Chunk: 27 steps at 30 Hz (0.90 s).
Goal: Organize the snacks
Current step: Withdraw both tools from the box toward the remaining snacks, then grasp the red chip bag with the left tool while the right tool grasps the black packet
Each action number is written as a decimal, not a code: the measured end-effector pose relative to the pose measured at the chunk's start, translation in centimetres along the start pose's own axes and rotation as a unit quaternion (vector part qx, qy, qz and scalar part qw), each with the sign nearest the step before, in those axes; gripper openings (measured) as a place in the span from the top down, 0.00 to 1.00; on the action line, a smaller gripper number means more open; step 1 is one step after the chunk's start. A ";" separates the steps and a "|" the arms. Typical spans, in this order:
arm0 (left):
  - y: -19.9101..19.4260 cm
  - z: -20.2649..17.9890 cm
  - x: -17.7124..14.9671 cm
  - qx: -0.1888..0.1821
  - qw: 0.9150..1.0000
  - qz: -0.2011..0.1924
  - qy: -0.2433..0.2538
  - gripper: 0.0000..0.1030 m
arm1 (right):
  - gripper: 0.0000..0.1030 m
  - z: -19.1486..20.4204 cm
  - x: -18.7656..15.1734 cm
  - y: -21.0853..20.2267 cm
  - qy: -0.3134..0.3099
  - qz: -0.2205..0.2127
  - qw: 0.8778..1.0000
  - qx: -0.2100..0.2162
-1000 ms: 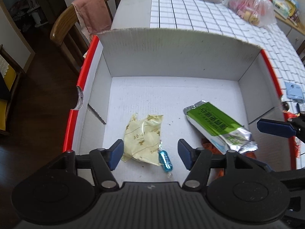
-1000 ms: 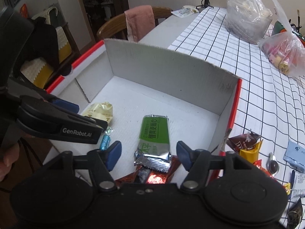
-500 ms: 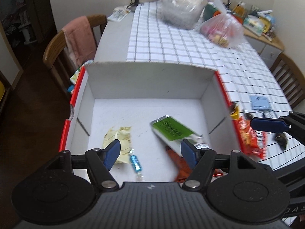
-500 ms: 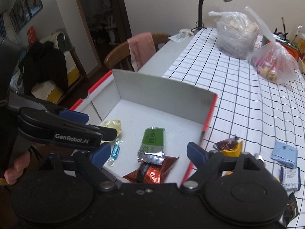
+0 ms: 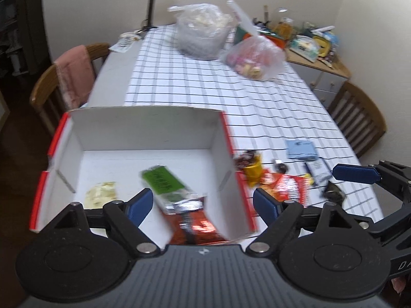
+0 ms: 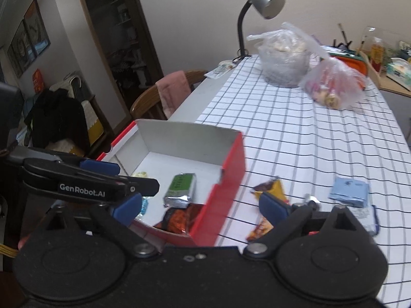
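Snacks still to sort lie on the checked tablecloth (image 6: 295,133) just outside the right wall of the red box (image 6: 231,169), while the green packet (image 6: 181,188) already lies inside. Both grippers have just been opening: the left gripper (image 5: 203,202) and the right gripper (image 6: 201,205) stand wide apart with nothing between the jaws. I judge the right one nearer to the yellow-brown packet (image 6: 269,188), which lies just ahead between its pads, its long axis slanting across them.
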<state>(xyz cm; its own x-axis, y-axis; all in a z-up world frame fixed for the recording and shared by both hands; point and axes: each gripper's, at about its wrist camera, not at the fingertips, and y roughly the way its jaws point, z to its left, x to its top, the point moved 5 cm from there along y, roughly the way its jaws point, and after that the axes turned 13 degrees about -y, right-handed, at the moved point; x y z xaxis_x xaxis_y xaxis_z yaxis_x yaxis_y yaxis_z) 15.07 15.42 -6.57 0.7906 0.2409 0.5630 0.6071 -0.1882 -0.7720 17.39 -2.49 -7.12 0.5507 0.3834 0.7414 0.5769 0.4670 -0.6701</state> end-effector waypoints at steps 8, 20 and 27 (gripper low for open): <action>1.5 -5.4 -1.6 -0.029 0.999 0.009 0.015 0.04 | 0.03 -4.5 -3.1 -3.3 0.010 0.002 1.000 -0.020; 6.7 -11.7 -3.2 -0.005 0.999 0.047 -0.020 0.03 | 0.02 -11.7 -9.4 -4.2 -0.030 0.065 0.996 -0.054; 10.1 -13.5 -3.5 0.038 0.996 0.060 -0.054 0.03 | 0.02 -14.7 -11.9 -2.7 -0.043 0.094 0.994 -0.040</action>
<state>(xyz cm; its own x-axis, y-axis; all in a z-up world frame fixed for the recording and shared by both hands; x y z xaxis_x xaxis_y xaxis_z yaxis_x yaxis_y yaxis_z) 19.55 -0.21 -12.38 0.8415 0.3234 0.4328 0.4974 -0.1511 -0.8543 18.14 -20.07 -14.68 0.6021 0.5267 0.6000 0.5165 0.3161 -0.7958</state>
